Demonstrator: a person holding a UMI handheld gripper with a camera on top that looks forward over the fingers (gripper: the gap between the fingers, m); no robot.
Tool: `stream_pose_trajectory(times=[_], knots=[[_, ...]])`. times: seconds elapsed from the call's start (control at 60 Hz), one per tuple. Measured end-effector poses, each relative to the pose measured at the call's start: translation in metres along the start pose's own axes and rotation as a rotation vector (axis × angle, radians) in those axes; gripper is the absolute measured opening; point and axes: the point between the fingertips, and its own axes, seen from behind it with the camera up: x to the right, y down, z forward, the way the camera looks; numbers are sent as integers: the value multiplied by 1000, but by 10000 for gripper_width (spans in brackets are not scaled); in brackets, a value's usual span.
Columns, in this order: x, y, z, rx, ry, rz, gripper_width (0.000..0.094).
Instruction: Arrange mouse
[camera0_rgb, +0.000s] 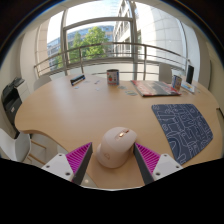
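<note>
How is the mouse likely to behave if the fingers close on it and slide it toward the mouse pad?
The mouse looks like a rigid, rounded shell, so it should hold its shape but could slip from the pads. It sits low and flat on the smooth table, between the open fingers of the gripper, so it will probably slide rather than tip.

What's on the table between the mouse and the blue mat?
Only bare table lies between the mouse and the mouse pad, seen in the gripper view.

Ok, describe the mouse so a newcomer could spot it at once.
Start at the big wooden table by the windows. Nearest the gripper, the mouse sits between its open jaws. It is pale, rounded and computer-sized, unlike the flat dark patterned mouse mat to its right.
</note>
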Motion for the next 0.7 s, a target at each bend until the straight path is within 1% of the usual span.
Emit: stream_pose_trajectory(times=[0.067, 0.1, 0.217, 0.267, 0.317, 0.45, 0.517, 0.567, 0.617, 0.7], knots=[[-4, -8, 9, 2, -13, -3, 833], [-3, -12, 15, 2, -11, -10, 811], [0, -19, 27, 12, 10, -72, 654], [-4, -22, 32, 14, -10, -79, 544], [-7, -23, 34, 14, -29, -104, 529], [-9, -26, 34, 22, -45, -144, 443], [-11, -27, 33, 13, -50, -164, 415], [-14, -31, 29, 18, -64, -154, 416], [-21, -44, 18, 38, -82, -159, 417], [-31, -91, -20, 131, -111, -149, 416]])
